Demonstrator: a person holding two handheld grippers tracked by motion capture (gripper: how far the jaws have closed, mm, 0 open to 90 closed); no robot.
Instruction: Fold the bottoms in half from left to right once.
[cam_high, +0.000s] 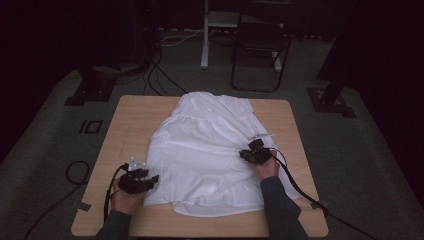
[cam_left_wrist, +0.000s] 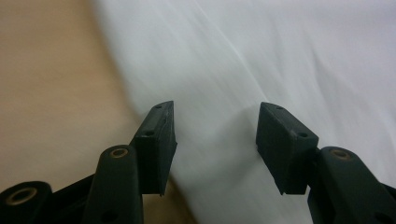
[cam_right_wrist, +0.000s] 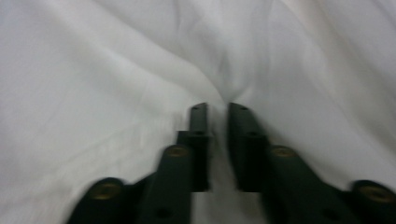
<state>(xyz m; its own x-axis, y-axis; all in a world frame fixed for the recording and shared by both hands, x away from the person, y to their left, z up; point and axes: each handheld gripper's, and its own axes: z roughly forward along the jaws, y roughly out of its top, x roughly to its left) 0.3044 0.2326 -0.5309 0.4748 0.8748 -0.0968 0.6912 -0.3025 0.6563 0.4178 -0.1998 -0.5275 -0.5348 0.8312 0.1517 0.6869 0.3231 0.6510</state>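
A white garment (cam_high: 205, 145) lies spread over the middle of the wooden table (cam_high: 130, 115). At its near left edge my left gripper (cam_high: 152, 179) stands open. In the left gripper view the two jaws (cam_left_wrist: 215, 112) are well apart over the cloth (cam_left_wrist: 280, 56) where it meets bare wood, with nothing pinched. My right gripper (cam_high: 246, 154) rests on the garment's right side. Its jaws (cam_right_wrist: 218, 108) are nearly together, and a gathered fold of the white cloth (cam_right_wrist: 116, 70) runs in between the tips.
Bare wood (cam_left_wrist: 46, 93) shows left of the garment and along the table's front edge. Behind the table stand a folding chair (cam_high: 260, 45) and a white post (cam_high: 205, 35). Dark stand bases (cam_high: 90, 90) and cables (cam_high: 75, 172) lie on the grey floor.
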